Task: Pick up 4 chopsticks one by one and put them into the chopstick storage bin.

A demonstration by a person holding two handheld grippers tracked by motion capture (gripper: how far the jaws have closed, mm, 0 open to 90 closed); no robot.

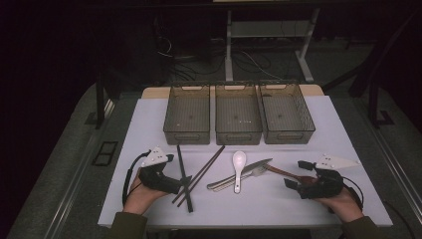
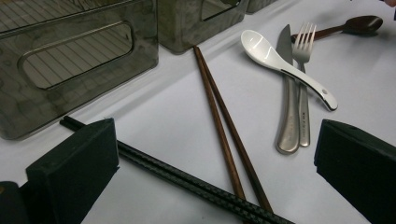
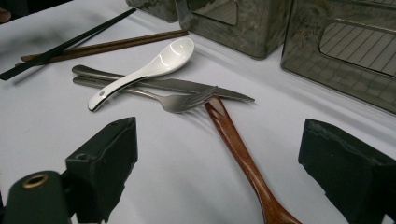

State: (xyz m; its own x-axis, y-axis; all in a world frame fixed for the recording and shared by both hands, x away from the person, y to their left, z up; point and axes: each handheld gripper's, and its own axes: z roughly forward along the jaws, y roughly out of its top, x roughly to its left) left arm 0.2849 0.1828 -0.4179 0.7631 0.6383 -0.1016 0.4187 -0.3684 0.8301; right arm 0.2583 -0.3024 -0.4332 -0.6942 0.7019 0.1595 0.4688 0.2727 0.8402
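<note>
Cutlery lies on the white mat [image 1: 149,124]. My left gripper [image 1: 175,174] [image 2: 212,163] stands open, and the black chopsticks [image 1: 183,174] [image 2: 187,179] run across the mat between its jaws, untouched. Brown chopsticks [image 1: 206,167] [image 2: 219,116] [image 3: 107,45] cross them. In the middle a white spoon [image 1: 239,164] [image 2: 280,65] [image 3: 149,67] rests on a steel knife [image 1: 261,164] [image 2: 286,93] [image 3: 187,86] and fork [image 2: 303,70] [image 3: 177,101]. My right gripper [image 1: 297,174] [image 3: 224,161] is open, with the wooden spoon [image 1: 283,173] [image 3: 238,149] lying between its jaws.
Three grey mesh bins stand in a row at the back of the mat: left [image 1: 187,114], middle [image 1: 238,114], right [image 1: 286,113]. Bare mat lies between the bins and the cutlery. The table's front edge runs just under both hands.
</note>
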